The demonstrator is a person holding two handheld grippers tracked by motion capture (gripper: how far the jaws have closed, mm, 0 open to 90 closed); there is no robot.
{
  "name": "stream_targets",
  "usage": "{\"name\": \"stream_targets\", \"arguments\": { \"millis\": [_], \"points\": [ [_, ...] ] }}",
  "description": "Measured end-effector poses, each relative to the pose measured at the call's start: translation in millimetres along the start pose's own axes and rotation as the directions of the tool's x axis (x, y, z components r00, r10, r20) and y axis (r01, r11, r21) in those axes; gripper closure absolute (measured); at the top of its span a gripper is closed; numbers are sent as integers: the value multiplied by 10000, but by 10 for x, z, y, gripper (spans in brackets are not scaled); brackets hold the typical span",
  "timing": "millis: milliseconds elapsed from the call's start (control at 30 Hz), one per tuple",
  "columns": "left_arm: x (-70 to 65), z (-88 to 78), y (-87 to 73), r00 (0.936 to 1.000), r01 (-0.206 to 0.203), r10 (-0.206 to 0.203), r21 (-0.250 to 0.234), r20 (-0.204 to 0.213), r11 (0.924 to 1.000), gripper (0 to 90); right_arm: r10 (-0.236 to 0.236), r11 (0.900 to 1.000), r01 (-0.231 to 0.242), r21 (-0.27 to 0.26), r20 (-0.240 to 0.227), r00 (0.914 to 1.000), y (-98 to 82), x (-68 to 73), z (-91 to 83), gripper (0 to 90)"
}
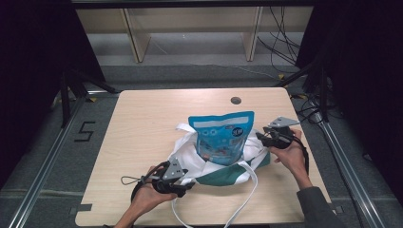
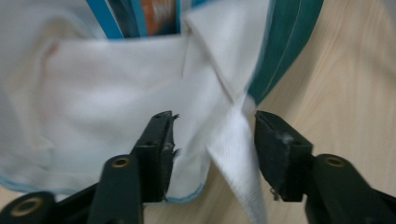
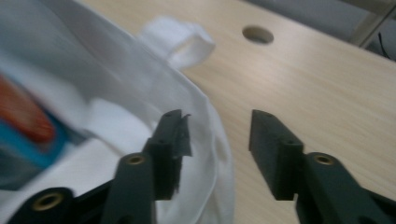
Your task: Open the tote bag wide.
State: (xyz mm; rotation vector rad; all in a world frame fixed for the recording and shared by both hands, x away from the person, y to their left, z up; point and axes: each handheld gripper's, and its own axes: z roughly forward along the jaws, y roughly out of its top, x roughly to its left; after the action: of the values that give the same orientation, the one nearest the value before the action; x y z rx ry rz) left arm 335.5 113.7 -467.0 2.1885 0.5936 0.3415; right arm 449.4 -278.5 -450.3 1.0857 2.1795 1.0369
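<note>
**Snack packet half in the cloth bag; both grippers apart at the bag's mouth**

The step in hand appears to be seating the blue snack packet (image 1: 222,137) fully inside the white and green cloth bag (image 1: 228,173). To do it well, each gripper should take one layer of the rim only, on opposite sides, and draw the mouth up and outward evenly, so the packet sinks rather than tips. The loose strap (image 1: 249,197) should be kept out of the jaws.

The left gripper (image 2: 214,135) has its jaws parted, with white cloth and a strap end lying between them; the pads do not press on it. The right gripper (image 3: 217,140) also stands open, one jaw over the bag's white rim, the other over bare table (image 3: 317,93). Nothing is held.

The packet stands upright near the middle of the table, its lower half inside the bag, its top clear of the rim. The bag lies slumped and creased around it, handles trailing toward the near edge.
</note>
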Motion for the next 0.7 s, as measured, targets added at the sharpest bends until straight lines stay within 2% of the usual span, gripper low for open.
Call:
{"name": "stream_targets", "arguments": {
  "millis": [33,67,100,133,200,267,300,333,367,400,433,467,500,533,567,600,633,667,700],
  "points": [
    [13,-44,40,9998,161,-165,-365,-81,9992,439,24,9995,-31,-307,-219,9998,16,18,-109,504],
    [27,-85,82,9992,376,-383,-600,-95,9975,429,248,9985,-282,-464,-714,9971,28,61,-220,484],
    [63,-134,139,9987,290,-319,-691,-404,9972,425,343,9978,-402,-519,-1101,9933,32,110,-314,466],
    [109,-163,186,9971,182,-230,-667,-721,9976,407,206,9975,-303,-643,-1467,9890,31,179,-414,458],
    [227,-182,281,9893,214,-314,-713,-1423,9972,394,-130,9971,-17,-755,-1947,9808,8,317,-544,451],
    [346,-146,339,9788,409,-567,-833,-1966,9957,386,-374,9981,232,-573,-2621,9643,-27,468,-629,444],
    [442,-101,370,9709,460,-636,-805,-2311,9957,386,-666,9961,474,-749,-2797,9578,-36,516,-639,444],
    [500,-61,384,9689,558,-739,-826,-2361,9950,388,-922,9937,672,-896,-3138,9450,-43,602,-634,441],
    [588,18,408,9660,572,-752,-791,-2472,9952,392,-975,9937,729,-852,-3364,9367,-46,663,-626,435],
    [619,78,414,9643,744,-937,-862,-2477,9935,392,-1145,9931,969,-658,-3693,9223,-44,770,-597,425],
    [686,162,421,9673,545,-675,-596,-2446,9967,396,-1535,9880,1358,-735,-3734,9149,-34,804,-566,423],
    [701,225,421,9656,706,-804,-482,-2471,9963,402,-1671,9859,1528,-677,-3831,9085,-30,887,-521,418],
    [752,324,410,9659,637,-676,-238,-2498,9977,420,-1752,9844,1681,-528,-3946,9020,-27,928,-501,419],
    [788,360,402,9666,523,-560,-216,-2500,9984,514,-2106,9764,2114,-433,-4043,8900,-37,975,-449,457],
    [831,418,382,9639,655,-744,-432,-2556,9969,593,-2301,9711,2363,-347,-4015,8865,-50,990,-432,498],
    [859,464,362,9600,975,-1109,-644,-2573,9932,651,-2491,9639,2660,-88,-3814,8902,-74,999,-432,580],
    [923,491,341,9604,717,-810,-447,-2665,9964,745,-2661,9566,2912,113,-3734,8887,-95,1005,-433,673],
    [993,517,305,9566,257,-192,184,-2907,9995,815,-2966,9428,3312,372,-3597,8847,-116,988,-437,734],
    [1024,575,262,9564,474,-385,236,-2896,9986,846,-3070,9367,3467,488,-3614,8804,-144,973,-440,757]
  ]
}}
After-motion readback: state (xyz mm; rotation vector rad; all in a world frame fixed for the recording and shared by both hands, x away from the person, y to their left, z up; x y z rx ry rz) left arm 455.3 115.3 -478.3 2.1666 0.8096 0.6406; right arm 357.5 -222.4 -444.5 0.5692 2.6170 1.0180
